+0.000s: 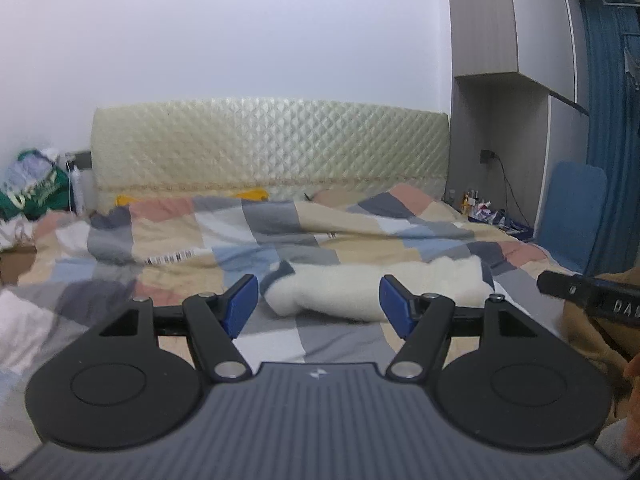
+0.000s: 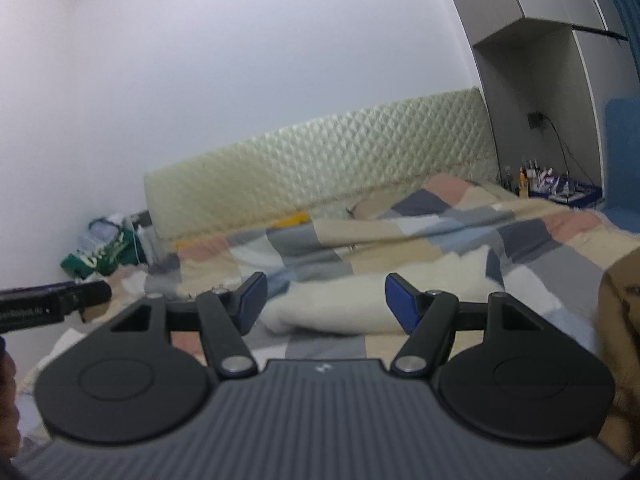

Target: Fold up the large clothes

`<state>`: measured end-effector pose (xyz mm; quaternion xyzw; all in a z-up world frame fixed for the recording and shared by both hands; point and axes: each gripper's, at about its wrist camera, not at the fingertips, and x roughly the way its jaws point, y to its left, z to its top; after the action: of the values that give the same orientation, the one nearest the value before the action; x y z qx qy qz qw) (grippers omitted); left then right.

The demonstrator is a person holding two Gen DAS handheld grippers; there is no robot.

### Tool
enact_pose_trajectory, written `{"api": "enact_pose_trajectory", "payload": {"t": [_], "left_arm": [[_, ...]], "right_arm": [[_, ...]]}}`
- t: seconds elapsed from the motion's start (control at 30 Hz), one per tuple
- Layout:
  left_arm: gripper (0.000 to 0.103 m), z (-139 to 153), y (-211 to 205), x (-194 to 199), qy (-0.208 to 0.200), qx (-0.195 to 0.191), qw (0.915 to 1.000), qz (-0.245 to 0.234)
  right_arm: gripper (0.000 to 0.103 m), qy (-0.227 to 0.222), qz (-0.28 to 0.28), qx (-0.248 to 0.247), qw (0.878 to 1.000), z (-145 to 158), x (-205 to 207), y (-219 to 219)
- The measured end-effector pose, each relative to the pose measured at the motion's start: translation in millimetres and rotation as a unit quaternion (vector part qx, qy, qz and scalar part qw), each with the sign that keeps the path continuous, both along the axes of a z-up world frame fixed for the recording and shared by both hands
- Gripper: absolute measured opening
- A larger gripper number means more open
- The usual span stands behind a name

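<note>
both the left gripper (image 1: 318, 300) and right gripper (image 2: 324, 300) gape empty above the cream fleece garment (image 1: 372, 292) (lying on the patchwork quilt (image 1: 224, 232)).

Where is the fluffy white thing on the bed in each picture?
Left wrist view: the fluffy white garment lies low in the middle, on the checked bedcover, seen between the open blue pads.
Right wrist view: same garment, again low in the middle.
Shared landmark: the quilted headboard behind the bed.
</note>
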<state>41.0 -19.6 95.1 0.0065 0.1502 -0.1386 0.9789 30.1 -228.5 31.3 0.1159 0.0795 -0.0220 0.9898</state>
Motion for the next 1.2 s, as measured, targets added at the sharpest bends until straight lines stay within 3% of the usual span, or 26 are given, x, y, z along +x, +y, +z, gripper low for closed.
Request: {"api": "enact_pose_trajectory", "payload": {"t": [0.4, 0.97, 1.1, 1.2], "left_arm": [[0.072, -53.7, 6.4, 27.6, 0.048, -0.01, 0.9987, 0.016], [0.073, -73.8, -3.5, 25.1, 0.068, 0.009, 0.9975, 0.019], [0.091, -73.7, -2.8, 25.1, 0.074, 0.001, 0.9972, 0.013], [0.097, -73.4, -3.9, 25.1, 0.07, 0.014, 0.9973, 0.019]], "right_arm": [[0.069, 0.044, -0.028, -0.021, 0.998, -53.1, 3.7, 5.5], [0.069, 0.076, -0.042, -0.039, 0.995, -63.1, 7.2, 11.1], [0.069, 0.076, -0.049, -0.039, 0.995, -62.9, 7.0, 10.7], [0.069, 0.075, -0.055, -0.041, 0.995, -62.9, 6.5, 10.6]]}}
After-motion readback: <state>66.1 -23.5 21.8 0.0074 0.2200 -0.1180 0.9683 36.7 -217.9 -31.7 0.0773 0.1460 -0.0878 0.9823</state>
